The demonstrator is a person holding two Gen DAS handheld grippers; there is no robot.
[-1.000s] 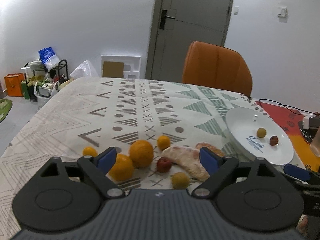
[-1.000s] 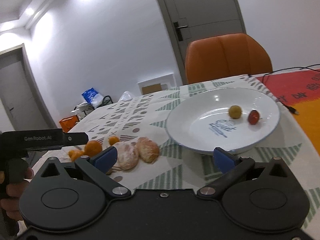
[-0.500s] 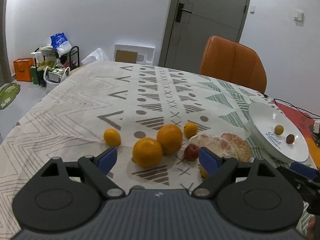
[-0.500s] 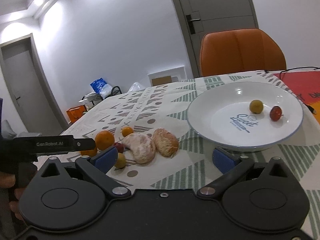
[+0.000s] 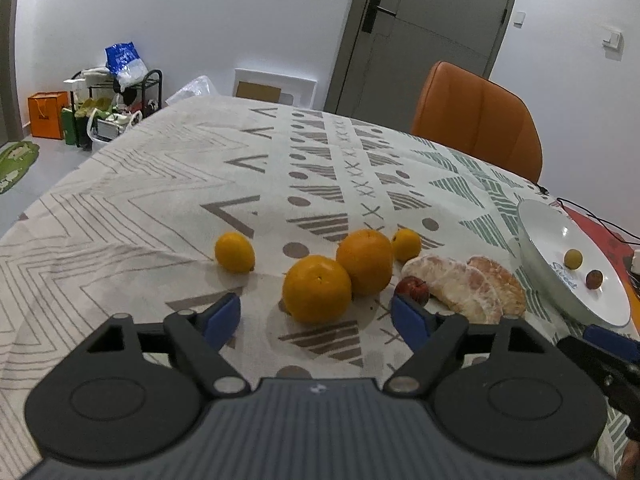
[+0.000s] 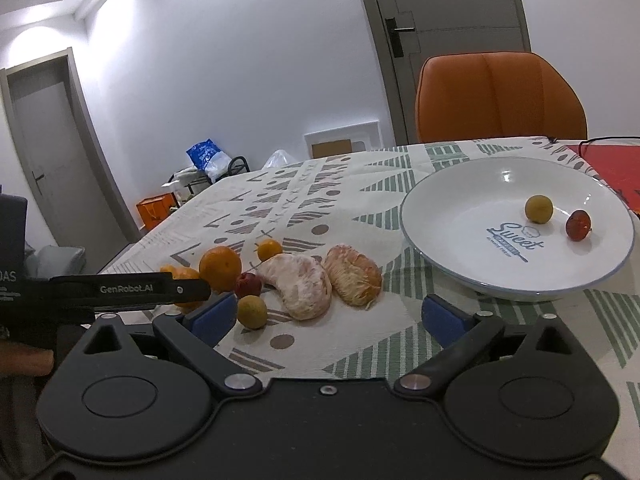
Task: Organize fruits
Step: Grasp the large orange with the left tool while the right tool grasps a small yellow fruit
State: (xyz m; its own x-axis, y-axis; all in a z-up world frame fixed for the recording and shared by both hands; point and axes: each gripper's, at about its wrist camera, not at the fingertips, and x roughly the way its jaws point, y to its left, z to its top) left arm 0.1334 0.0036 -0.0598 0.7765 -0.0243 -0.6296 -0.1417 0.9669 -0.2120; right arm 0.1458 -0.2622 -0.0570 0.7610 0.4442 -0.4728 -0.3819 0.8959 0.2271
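The worktop [image 5: 160, 200], under a patterned cloth, carries everything, and its near edge is cut off by the bodies of both tongs in both views; an orange chair [image 5: 480, 120] stands at its far side, its lower part hidden behind the worktop. The left tongs [image 5: 316, 316] hang low over the cloth with their blue tips spread wide and nothing between them, pointing at the fruit cluster; in the right wrist view their black side juts in from the left and hides part of the oranges. The right tongs [image 6: 332, 316] also hover low and spread, empty, aimed between the fruit cluster and the white plate [image 6: 460, 224]. That plate sits at the right of the worktop, cut by the frame edge in the left view, and holds a small yellow-green fruit [image 6: 539, 209] and a small red fruit [image 6: 578, 225], close but apart. Just left of the plate lie two peeled pomelo segments [image 6: 300, 284] side by side. Two large oranges [image 5: 320, 288] touch each other ahead of the left tongs. A small orange [image 5: 235, 252] lies apart to their left and another small orange [image 5: 407, 244] sits behind them. A small red fruit on the cloth [image 5: 412, 288] rests against a pomelo segment, partly hidden by the left tongs' tip, and a yellow-green fruit on the cloth [image 6: 252, 311] shows only in the right wrist view
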